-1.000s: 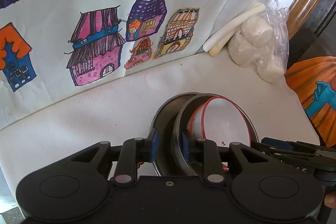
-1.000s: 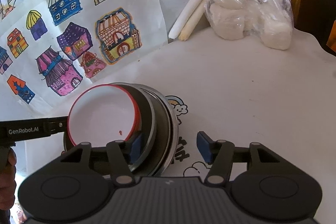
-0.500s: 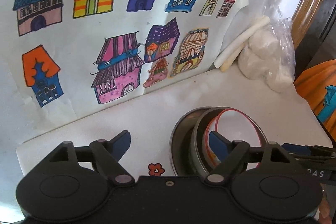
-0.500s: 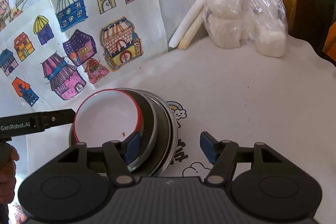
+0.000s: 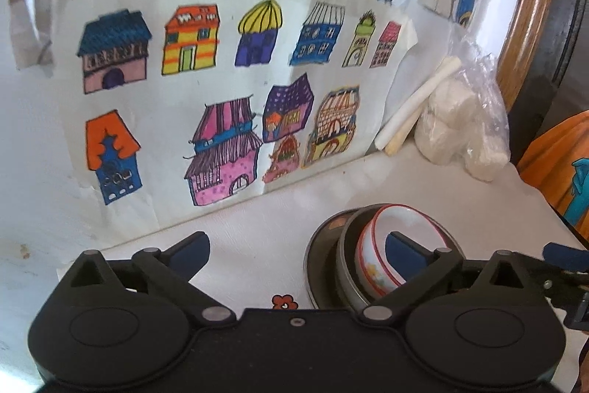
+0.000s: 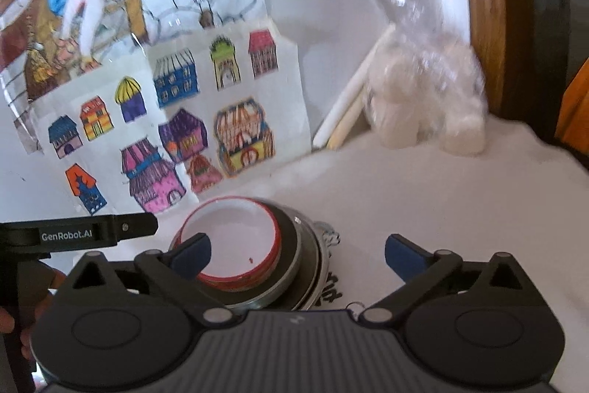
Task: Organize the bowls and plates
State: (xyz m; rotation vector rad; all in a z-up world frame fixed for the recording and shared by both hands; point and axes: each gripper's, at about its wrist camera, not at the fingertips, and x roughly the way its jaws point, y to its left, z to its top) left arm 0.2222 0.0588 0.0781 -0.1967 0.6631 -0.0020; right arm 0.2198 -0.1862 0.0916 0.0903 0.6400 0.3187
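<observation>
**Both grippers apart beside the nested dishes**

A white bowl [image 6: 230,240] with a red rim sat nested in a dark bowl [image 6: 291,245], which in turn sat on a dark plate [image 6: 316,267]. The whole stack rested on the white counter [image 6: 441,186], in front of a sheet of coloured house drawings [image 5: 228,98] propped against the wall behind the stack.

The left gripper [image 5: 298,255] had just been opening, and its jaws stood wide apart. Its right finger hung in front of the white bowl [image 5: 371,256] without pressing on it, and its left finger stood over bare counter to the left of the stack. Nothing was clamped between them.

The right gripper [image 6: 298,253] had likewise just been opening and stood fully spread. Its left finger hung over the near left edge of the white bowl, and its right finger was well to the right of the stack above the counter. It held nothing.

Beyond the stack and to its right, a clear plastic bag of white lumps [image 5: 460,131] lay on the counter by a wooden frame [image 5: 530,6]. Two pale sticks [image 5: 416,109] leaned between that bag and the house drawings. A small red flower print [image 5: 284,301] showed on the counter cover just left of the stack.
</observation>
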